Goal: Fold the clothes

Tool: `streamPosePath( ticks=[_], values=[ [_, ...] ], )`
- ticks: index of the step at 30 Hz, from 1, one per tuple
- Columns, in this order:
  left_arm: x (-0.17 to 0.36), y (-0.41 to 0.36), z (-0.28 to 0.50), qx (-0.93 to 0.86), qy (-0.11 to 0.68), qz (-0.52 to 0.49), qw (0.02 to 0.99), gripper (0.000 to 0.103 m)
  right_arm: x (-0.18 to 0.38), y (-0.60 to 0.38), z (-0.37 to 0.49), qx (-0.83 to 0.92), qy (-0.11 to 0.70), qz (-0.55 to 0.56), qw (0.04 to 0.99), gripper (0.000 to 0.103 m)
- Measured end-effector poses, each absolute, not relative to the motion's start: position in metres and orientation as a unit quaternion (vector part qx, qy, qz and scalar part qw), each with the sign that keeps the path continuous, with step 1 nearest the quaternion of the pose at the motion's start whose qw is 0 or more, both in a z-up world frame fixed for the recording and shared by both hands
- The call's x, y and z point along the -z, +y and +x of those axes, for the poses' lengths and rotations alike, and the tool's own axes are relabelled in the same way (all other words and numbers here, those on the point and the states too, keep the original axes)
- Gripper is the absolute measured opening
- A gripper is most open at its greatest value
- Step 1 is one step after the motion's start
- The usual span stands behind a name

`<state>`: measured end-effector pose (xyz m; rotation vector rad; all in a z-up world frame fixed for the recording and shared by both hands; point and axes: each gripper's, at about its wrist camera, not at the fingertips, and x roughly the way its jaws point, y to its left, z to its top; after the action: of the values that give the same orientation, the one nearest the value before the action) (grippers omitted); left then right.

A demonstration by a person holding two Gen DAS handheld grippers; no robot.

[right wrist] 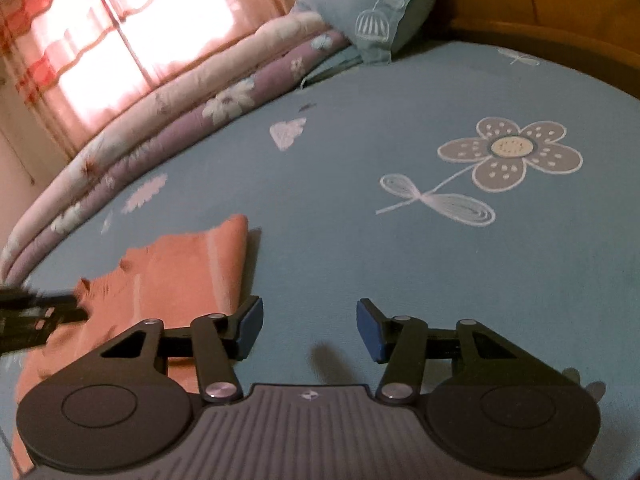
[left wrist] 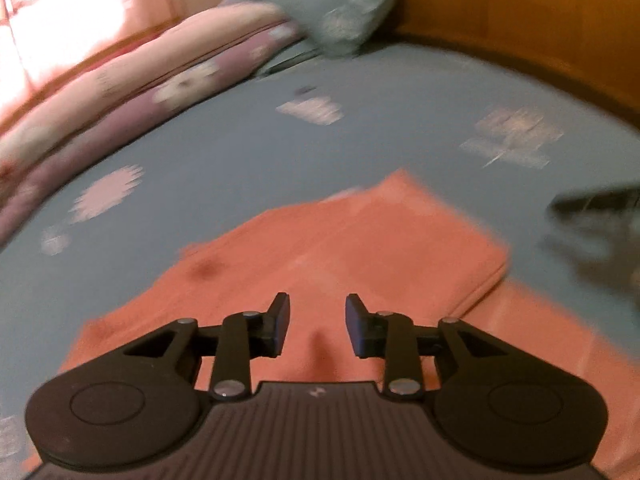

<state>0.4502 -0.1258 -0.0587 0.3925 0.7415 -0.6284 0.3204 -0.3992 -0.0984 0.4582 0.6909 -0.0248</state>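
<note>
Folded salmon-pink garment, maybe a towel, blurry, lies on blue bed sheet. Left tool over it, jaws apart, empty. Right tool apart, above bare sheet.

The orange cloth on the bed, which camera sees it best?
The left wrist camera. The orange cloth fills the middle of that picture, folded over on the blue sheet, though blurred. The right wrist camera catches only one end of it at the left edge, partly behind its own gripper.
</note>
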Motion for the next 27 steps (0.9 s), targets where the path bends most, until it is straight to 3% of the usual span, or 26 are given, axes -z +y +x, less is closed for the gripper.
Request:
streamPosePath(
  ticks=[9, 13, 17, 27],
  values=[
    [0.1, -0.227, 0.484, 0.329, 0.369, 0.113, 0.862, 0.031, 0.095, -0.403, 0.313, -0.003, 0.334, 0.216, 0.917, 0.058],
    [0.121, -0.24, 0.491, 0.315, 0.377, 0.112, 0.863, 0.031, 0.096, -0.409, 0.309, 0.0, 0.334, 0.215, 0.918, 0.058],
    [0.117, -0.25, 0.49, 0.312, 0.38, 0.12, 0.862, 0.039, 0.098, -0.417, 0.307, 0.002, 0.335, 0.222, 0.915, 0.058],
    [0.122, -0.256, 0.518, 0.321, 0.399, 0.023, 0.858, 0.042, 0.098, -0.421, 0.304, -0.001, 0.337, 0.232, 0.912, 0.061]
  ],
)
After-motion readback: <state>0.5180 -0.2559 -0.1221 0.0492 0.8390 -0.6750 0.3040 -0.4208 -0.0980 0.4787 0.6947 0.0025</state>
